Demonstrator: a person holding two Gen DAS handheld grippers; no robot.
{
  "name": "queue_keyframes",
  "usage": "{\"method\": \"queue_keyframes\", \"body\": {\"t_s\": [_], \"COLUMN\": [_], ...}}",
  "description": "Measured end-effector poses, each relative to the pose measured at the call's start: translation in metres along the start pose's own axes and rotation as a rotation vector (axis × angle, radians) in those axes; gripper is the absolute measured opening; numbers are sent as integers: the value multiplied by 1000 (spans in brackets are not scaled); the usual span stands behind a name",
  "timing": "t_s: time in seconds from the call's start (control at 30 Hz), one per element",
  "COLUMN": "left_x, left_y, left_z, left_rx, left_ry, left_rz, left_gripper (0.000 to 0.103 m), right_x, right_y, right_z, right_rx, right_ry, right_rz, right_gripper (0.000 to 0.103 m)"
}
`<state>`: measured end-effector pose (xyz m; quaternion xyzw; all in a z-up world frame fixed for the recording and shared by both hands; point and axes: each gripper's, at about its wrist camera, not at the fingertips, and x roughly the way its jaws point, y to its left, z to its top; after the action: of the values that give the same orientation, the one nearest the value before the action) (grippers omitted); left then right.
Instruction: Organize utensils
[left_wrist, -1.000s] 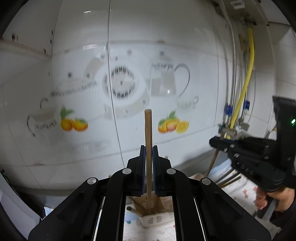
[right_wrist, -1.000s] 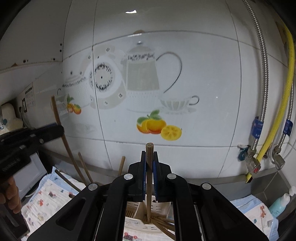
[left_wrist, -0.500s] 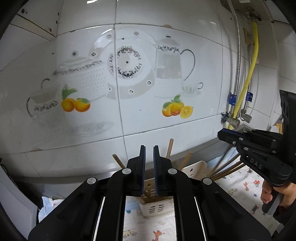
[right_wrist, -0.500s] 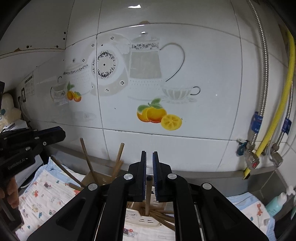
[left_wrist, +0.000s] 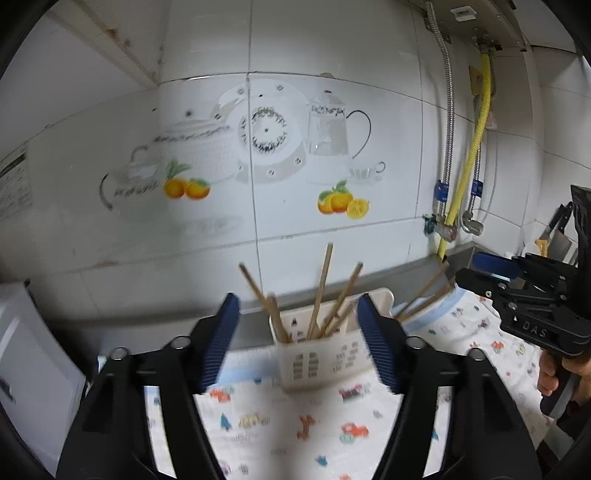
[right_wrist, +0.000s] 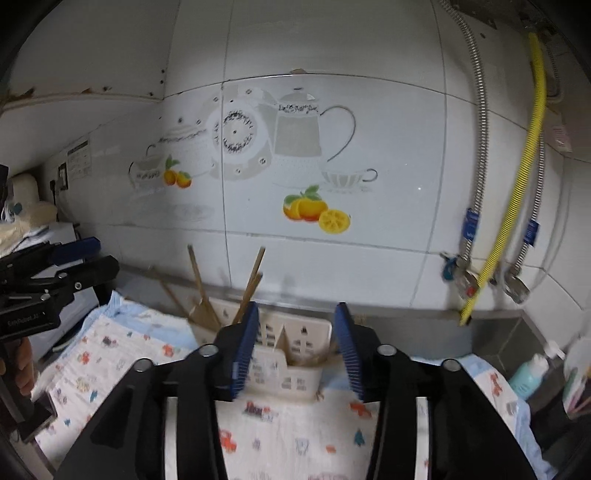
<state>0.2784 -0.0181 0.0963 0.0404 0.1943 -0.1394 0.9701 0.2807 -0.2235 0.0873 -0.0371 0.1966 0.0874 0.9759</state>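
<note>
A cream utensil holder (left_wrist: 317, 362) stands on a patterned cloth against the tiled wall, with several wooden chopsticks (left_wrist: 321, 291) leaning in it. My left gripper (left_wrist: 297, 299) is in front of it, its jaws opening, nothing pressed between the blue pads. In the right wrist view the same holder (right_wrist: 295, 373) and its chopsticks (right_wrist: 251, 284) lie just beyond my right gripper (right_wrist: 297, 306), whose jaws are opening too and hold nothing. Each gripper shows in the other's view: the right gripper (left_wrist: 476, 271) at the right edge, the left gripper (right_wrist: 99, 258) at the left edge.
The cloth (left_wrist: 295, 424) with small printed cars covers the counter. Behind it is a white tiled wall (right_wrist: 369, 258) with a teapot decal. A yellow hose (right_wrist: 517, 184) and metal hoses hang at the right. A teal bottle (right_wrist: 528, 373) stands low right, a white appliance (left_wrist: 22, 350) at left.
Each gripper held an upright chopstick a second ago; both chopsticks dropped into the holder. Both grippers have pulled back from the wall and their jaws have gone from shut to open.
</note>
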Motion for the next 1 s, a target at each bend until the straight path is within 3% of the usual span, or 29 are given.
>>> {"method": "queue_keyframes", "body": {"t_s": [0.1,0.17,0.4,1.0], "left_x": [-16,-27,-62,-121], "left_y": [0,0,-7,-3], "left_z": [-17,-29,-70,-137], "left_rx": [-19,-24,-31,-85], "left_ry": [9,8,13,58], "left_rz": [-11,0,35,67], "left_gripper": [79,89,98,98], "right_x": [-16,-28,-68,-137], "right_y": [8,14,32,59], "right_z": [-19,-32,-71,-129], "right_rx": [8,6,19,27], "right_ry": [18,23,24,54], "right_rz": [0,-6,-35,-91], "right_gripper": [56,60,84,93]}}
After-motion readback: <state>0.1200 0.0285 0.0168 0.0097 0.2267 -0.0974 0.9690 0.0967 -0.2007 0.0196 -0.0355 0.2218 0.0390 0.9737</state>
